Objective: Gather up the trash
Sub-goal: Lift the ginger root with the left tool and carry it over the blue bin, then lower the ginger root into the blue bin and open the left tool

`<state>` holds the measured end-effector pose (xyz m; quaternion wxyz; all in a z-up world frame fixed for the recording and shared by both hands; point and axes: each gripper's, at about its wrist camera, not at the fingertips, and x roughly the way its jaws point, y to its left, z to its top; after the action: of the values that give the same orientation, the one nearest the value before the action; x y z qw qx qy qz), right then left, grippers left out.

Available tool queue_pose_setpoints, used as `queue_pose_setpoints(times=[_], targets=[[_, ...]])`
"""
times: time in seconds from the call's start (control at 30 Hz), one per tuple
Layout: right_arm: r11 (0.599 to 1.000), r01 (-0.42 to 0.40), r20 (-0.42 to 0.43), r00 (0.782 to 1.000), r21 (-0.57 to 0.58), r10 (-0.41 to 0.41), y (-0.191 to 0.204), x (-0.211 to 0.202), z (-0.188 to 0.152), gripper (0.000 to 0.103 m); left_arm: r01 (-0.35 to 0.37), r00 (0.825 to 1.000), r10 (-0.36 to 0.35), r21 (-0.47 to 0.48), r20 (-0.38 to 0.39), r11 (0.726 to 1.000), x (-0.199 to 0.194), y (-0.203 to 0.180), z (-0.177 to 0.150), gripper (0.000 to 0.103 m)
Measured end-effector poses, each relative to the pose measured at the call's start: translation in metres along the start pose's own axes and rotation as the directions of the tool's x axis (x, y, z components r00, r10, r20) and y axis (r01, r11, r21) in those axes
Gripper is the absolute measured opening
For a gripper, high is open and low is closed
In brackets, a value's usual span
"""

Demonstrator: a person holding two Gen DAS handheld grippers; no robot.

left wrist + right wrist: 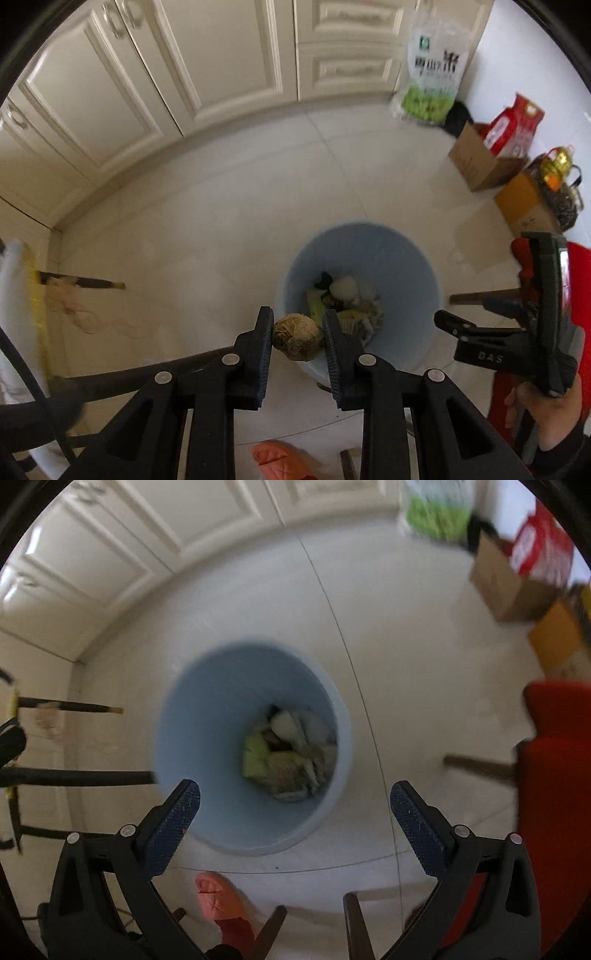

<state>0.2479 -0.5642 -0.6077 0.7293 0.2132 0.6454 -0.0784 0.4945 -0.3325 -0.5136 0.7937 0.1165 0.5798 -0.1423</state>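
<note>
My left gripper (pixel 298 338) is shut on a crumpled brownish paper ball (pixel 298 336) and holds it above the near rim of a light blue trash bin (pixel 399 258). The bin has wrappers and tissues (pixel 343 299) at its bottom. My right gripper (pixel 295 801) is open and empty above the near rim of the same bin (pixel 199 716), whose trash (pixel 288 753) shows blurred. In the left wrist view the right gripper (pixel 461 332) appears at the right, held in a hand.
White cabinets (pixel 184 74) line the far side. A rice bag (pixel 432 66), cardboard boxes (pixel 476 162) and a red bag (pixel 513 125) stand at the far right. A red chair (pixel 554 775) is on the right, an orange slipper (pixel 218 901) near me, dark furniture legs (pixel 74 777) on the left.
</note>
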Motion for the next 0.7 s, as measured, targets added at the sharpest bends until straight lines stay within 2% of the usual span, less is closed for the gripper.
queue_pose_setpoints(times=[0.1, 0.13, 0.2, 0.23, 0.27, 0.4, 0.6, 0.7], targets=[[1.000, -0.009, -0.052, 0.999, 0.018, 0.010, -0.013, 0.033, 0.001, 0.087, 0.017, 0.999, -0.017, -0.007, -0.032, 1.000, 0.042, -0.003, 0.015, 0.023], [1.000, -0.003, -0.069, 0.998, 0.012, 0.004, -0.015, 0.043, 0.000, 0.076, 0.014, 0.999, -0.014, -0.003, -0.034, 1.000, 0.049, -0.003, 0.014, 0.023], [1.000, 0.024, -0.094, 0.995, -0.006, -0.025, -0.018, 0.053, -0.003, 0.063, 0.024, 0.998, -0.025, -0.004, -0.059, 1.000, 0.074, -0.006, 0.019, 0.023], [1.000, 0.011, -0.105, 0.994, -0.006, -0.012, -0.020, 0.057, -0.003, 0.051, 0.028, 0.997, -0.028, -0.009, -0.066, 1.000, 0.082, -0.012, 0.014, 0.023], [1.000, -0.006, -0.117, 0.993, -0.003, 0.006, -0.018, 0.060, -0.006, 0.044, 0.028, 0.997, -0.029, -0.006, -0.076, 1.000, 0.088, -0.013, 0.010, 0.023], [1.000, 0.010, -0.130, 0.992, 0.009, -0.009, -0.024, 0.065, -0.010, 0.021, 0.028, 0.993, -0.028, -0.002, -0.112, 1.000, 0.116, -0.020, 0.011, 0.023], [1.000, 0.022, -0.112, 0.993, 0.001, -0.022, -0.024, 0.061, -0.013, 0.020, 0.033, 0.993, -0.031, 0.015, -0.113, 0.999, 0.122, -0.034, 0.013, 0.024], [1.000, 0.018, -0.111, 0.994, 0.013, -0.016, -0.024, 0.062, -0.014, 0.020, 0.023, 0.997, -0.022, 0.015, -0.075, 1.000, 0.112, -0.043, 0.009, 0.025]])
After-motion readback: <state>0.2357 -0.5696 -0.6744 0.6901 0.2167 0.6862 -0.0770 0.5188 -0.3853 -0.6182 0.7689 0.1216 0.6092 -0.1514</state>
